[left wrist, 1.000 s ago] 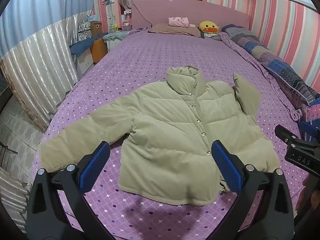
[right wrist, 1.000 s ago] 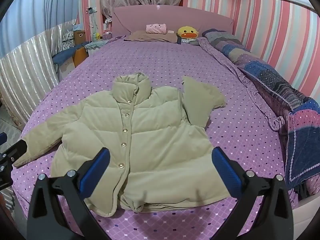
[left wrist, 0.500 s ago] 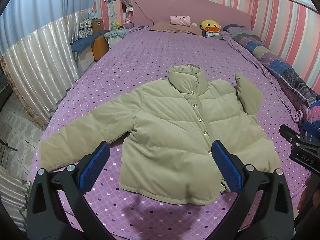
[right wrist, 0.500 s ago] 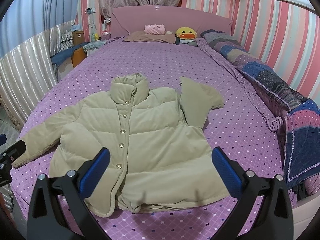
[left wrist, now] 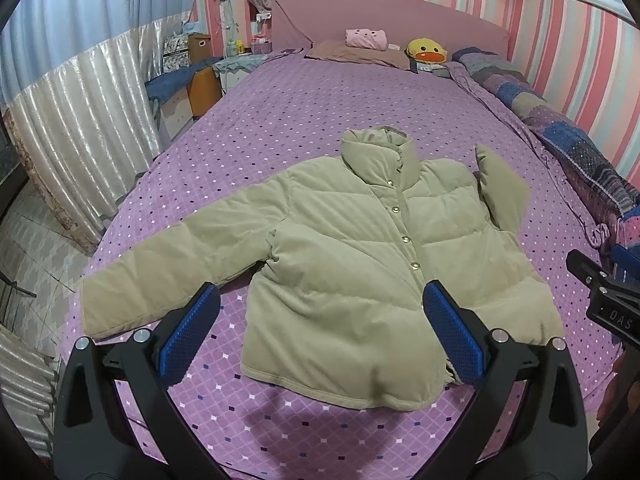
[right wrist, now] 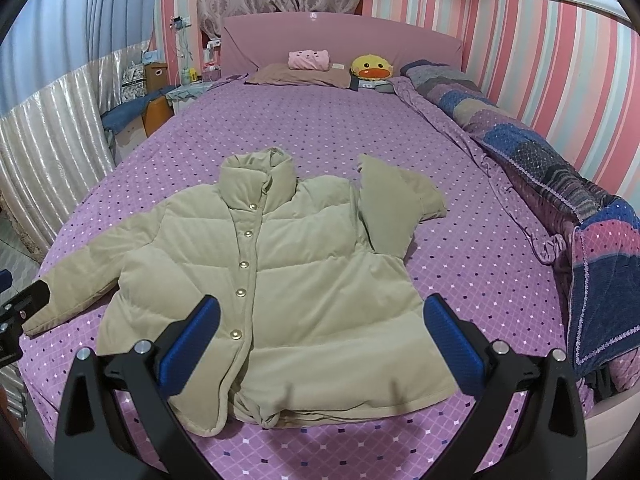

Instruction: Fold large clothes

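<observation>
Left wrist view: one jacket [left wrist: 360,280], both grippers, left [left wrist: 320,336] and right [right wrist: 320,336], spread apart, holding nothing.

A bed [left wrist: 304,128] in a purple dotted spread carries a beige puffer jacket [left wrist: 360,264] lying flat, front up; pillows [left wrist: 356,50] and a yellow duck plush [left wrist: 426,51] sit at the headboard; a patchwork quilt [right wrist: 540,160] lines its right edge.

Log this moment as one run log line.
jacket flat on bed, buttoned | one sleeve folded | left gripper open | right gripper open
</observation>
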